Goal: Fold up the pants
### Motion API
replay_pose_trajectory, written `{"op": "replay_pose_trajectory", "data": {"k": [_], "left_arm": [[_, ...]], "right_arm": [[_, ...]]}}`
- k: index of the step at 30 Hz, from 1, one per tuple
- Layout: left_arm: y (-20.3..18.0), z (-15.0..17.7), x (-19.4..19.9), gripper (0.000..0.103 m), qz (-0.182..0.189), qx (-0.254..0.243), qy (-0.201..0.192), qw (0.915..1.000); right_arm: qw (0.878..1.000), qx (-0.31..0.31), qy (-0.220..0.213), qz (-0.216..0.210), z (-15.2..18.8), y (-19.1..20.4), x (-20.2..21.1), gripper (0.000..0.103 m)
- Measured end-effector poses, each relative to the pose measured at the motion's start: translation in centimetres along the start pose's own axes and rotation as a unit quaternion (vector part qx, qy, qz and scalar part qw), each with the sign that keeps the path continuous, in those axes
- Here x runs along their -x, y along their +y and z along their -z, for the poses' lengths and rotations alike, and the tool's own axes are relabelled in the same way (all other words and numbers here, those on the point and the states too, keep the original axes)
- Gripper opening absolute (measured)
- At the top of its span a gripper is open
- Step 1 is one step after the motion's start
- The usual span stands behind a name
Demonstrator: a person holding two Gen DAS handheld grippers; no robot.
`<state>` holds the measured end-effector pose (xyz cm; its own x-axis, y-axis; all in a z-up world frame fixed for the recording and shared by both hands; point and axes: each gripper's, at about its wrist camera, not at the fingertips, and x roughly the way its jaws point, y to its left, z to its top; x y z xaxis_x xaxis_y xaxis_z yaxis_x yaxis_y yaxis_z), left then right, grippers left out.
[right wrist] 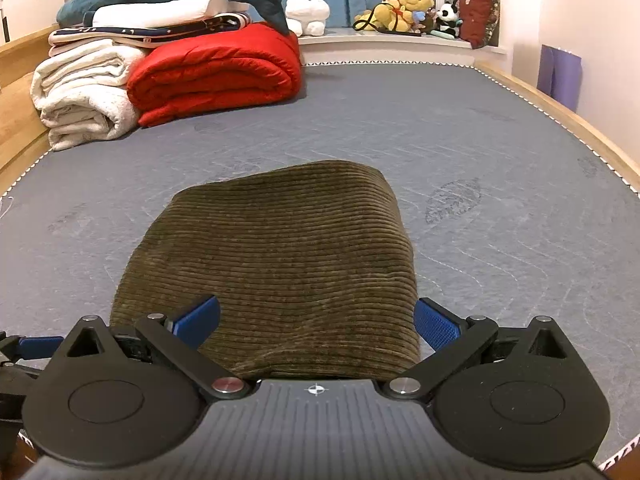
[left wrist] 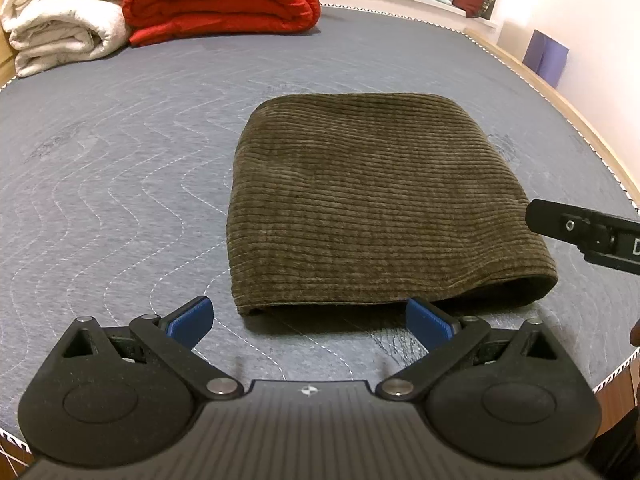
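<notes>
olive corduroy pants (left wrist: pixel 384 204) lie folded in a compact bundle on the grey quilted mattress (left wrist: pixel 120 168). left gripper (left wrist: pixel 310 320) and right gripper (right wrist: pixel 316 320) both spread, empty (near edge just ahead). we judge folding about finished; next, smooth or withdraw.

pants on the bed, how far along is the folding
Done, by the look of it: the corduroy pants lie on the grey mattress as a compact rectangular bundle, with layered edges showing at the near end. In hand: nothing; the left gripper and right gripper are both open with no cloth between their pads. Left: perhaps only squaring up the slightly uneven near edge, if anything.
</notes>
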<state>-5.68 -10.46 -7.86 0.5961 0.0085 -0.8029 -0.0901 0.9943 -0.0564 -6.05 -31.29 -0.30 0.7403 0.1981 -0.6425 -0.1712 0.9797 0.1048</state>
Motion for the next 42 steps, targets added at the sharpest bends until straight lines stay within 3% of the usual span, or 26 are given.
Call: {"op": "replay_pose_trajectory", "data": {"k": [42], "left_arm": [[0.20,-0.07,0.41,0.103,0.004,0.000,-0.006,1.0000]], "right_arm": [[1.000,0.017,-0.001,0.000,0.44,0.76,0.05,0.102]]}}
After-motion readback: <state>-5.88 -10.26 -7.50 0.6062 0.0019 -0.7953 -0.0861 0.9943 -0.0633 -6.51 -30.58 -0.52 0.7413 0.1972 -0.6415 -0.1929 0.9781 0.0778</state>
